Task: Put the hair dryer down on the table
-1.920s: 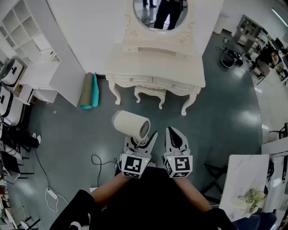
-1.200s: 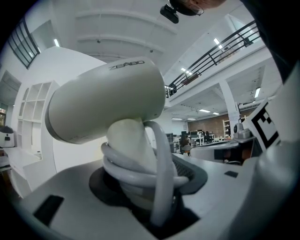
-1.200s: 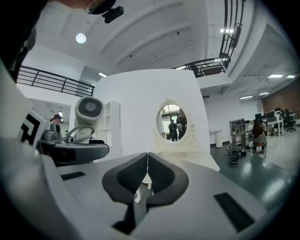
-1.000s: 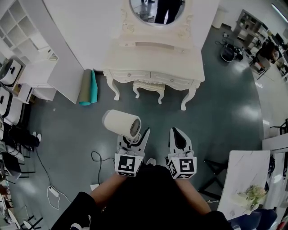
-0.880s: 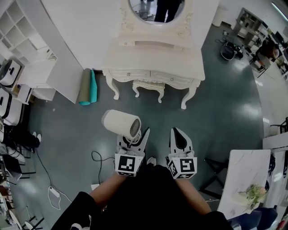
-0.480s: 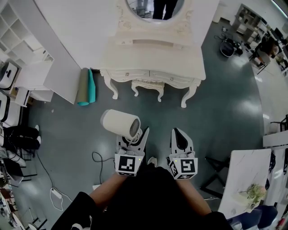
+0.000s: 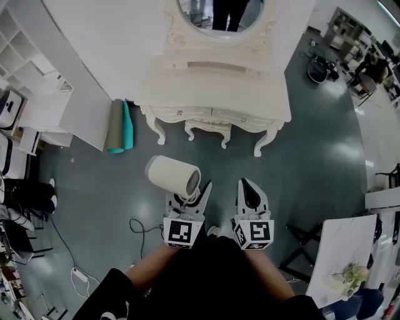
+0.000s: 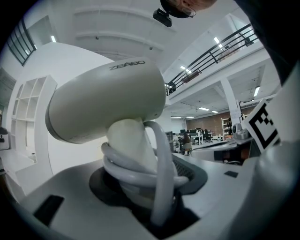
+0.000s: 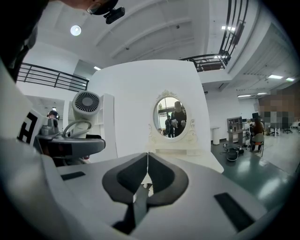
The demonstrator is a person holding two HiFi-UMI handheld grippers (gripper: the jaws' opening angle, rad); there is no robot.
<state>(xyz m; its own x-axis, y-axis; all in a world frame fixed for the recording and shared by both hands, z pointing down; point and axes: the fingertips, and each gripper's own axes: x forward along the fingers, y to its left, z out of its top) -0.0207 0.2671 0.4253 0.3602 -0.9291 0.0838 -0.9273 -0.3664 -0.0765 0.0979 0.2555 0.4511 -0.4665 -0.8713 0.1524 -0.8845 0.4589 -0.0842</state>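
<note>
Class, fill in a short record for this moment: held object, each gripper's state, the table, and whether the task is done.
Held object: hair dryer, its cord coiled round the handle
Left gripper: shut on the hair dryer's handle
Right gripper: shut, holding nothing
Table: white dressing table ahead, with an oval mirror
Task status: not done; the dryer is held over the floor, short of the table

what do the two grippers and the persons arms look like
The left gripper and the right gripper are both white plastic, tapering to pointed jaws lined with dark grey pads. Each carries a cube with black-and-white square markers at its rear. The person wears a black top whose sleeves leave the forearms bare.
</note>
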